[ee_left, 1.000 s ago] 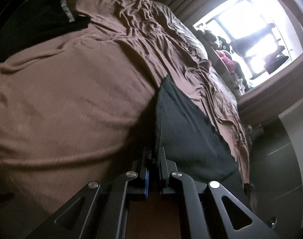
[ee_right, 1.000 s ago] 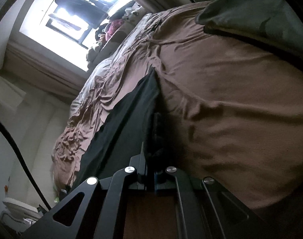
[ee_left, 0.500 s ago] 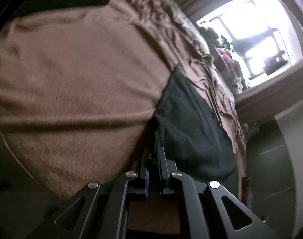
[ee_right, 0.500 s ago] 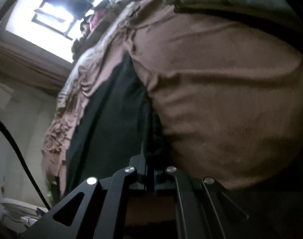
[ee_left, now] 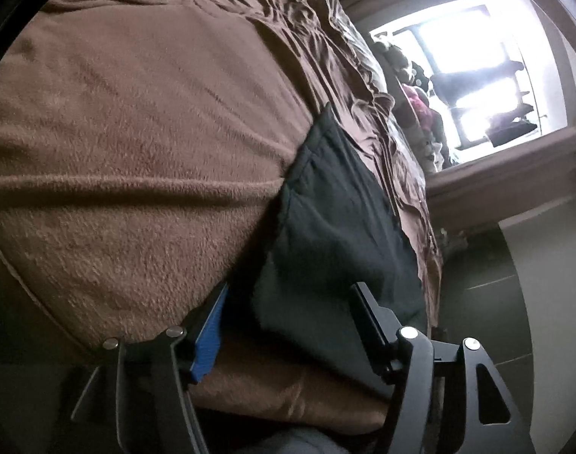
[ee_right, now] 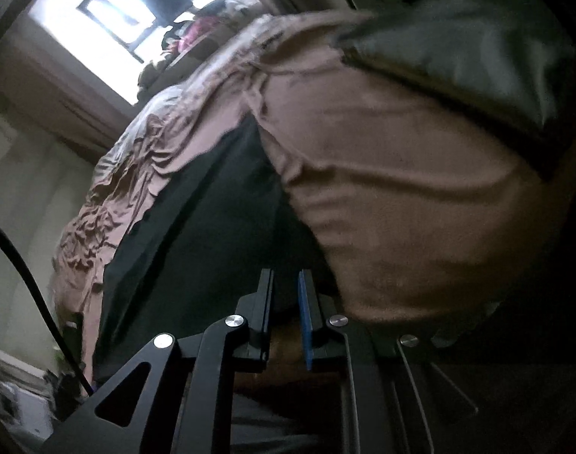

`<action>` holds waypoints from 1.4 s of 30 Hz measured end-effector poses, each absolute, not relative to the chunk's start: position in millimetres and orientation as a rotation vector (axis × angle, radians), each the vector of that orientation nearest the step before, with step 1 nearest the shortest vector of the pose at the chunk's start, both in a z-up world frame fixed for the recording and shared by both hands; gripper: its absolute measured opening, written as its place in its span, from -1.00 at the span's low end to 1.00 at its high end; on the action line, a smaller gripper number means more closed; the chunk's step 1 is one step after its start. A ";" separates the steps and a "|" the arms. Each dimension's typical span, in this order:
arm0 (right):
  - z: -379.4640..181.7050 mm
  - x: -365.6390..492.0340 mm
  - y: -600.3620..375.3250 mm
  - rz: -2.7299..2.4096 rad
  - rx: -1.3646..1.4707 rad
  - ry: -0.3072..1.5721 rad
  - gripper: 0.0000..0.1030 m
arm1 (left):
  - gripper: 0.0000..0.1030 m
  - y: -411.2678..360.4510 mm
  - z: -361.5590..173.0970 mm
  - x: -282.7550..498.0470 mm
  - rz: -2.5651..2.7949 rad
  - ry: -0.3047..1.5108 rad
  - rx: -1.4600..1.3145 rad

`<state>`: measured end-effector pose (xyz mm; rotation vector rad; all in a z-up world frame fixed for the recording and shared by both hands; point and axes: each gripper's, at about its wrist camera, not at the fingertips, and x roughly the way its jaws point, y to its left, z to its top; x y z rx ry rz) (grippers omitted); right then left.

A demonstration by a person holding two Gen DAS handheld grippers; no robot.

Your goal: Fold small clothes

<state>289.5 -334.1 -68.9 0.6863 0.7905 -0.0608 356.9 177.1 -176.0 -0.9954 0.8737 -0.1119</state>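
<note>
A dark garment [ee_left: 337, 227] lies flat on the brown fleece blanket [ee_left: 136, 151] of a bed, with its near edge close to the bed's front edge. My left gripper [ee_left: 288, 306] stands wide and is still opening. The garment's near corner lies between its fingers, and the blue pad [ee_left: 208, 336] is clear of the cloth. In the right wrist view the same garment [ee_right: 204, 234] stretches away to the left. My right gripper [ee_right: 286, 287] is at its near edge, its jaws a narrow gap apart and opening. The pads do not press on the cloth.
A grey pillow [ee_right: 458, 49] lies at the back right on the blanket [ee_right: 401, 189]. Crumpled brown sheet [ee_left: 318, 19] runs toward a bright window [ee_left: 473, 72] with piled clothes. A black cable [ee_right: 30, 265] hangs at the left. Dark floor [ee_left: 484, 302] lies beside the bed.
Both grippers were shut on the garment's near edge. The left has now sprung wide and let go; the right jaws have parted slightly. The garment has come down onto the blanket.
</note>
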 end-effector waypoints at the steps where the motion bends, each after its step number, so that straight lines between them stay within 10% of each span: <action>1: -62.7 287.3 -330.5 -0.060 0.659 0.778 -0.81 | 0.27 177.2 -176.4 355.4 -0.113 0.869 -1.005; 15: -29.9 328.5 -211.6 0.172 0.387 0.781 -0.80 | 0.23 174.1 -178.6 350.9 -0.019 0.790 -1.043; 20: -43.2 362.0 -175.3 0.233 0.336 0.843 -0.81 | -0.06 170.7 -180.8 345.5 0.035 0.772 -1.042; 25: -62.5 400.6 -132.1 0.288 0.266 0.898 -0.81 | -0.74 182.6 -195.7 339.3 0.053 0.759 -1.124; 42: -107.9 548.5 -48.7 0.308 0.074 1.069 -0.81 | -0.78 172.6 -183.3 346.2 0.073 0.744 -1.056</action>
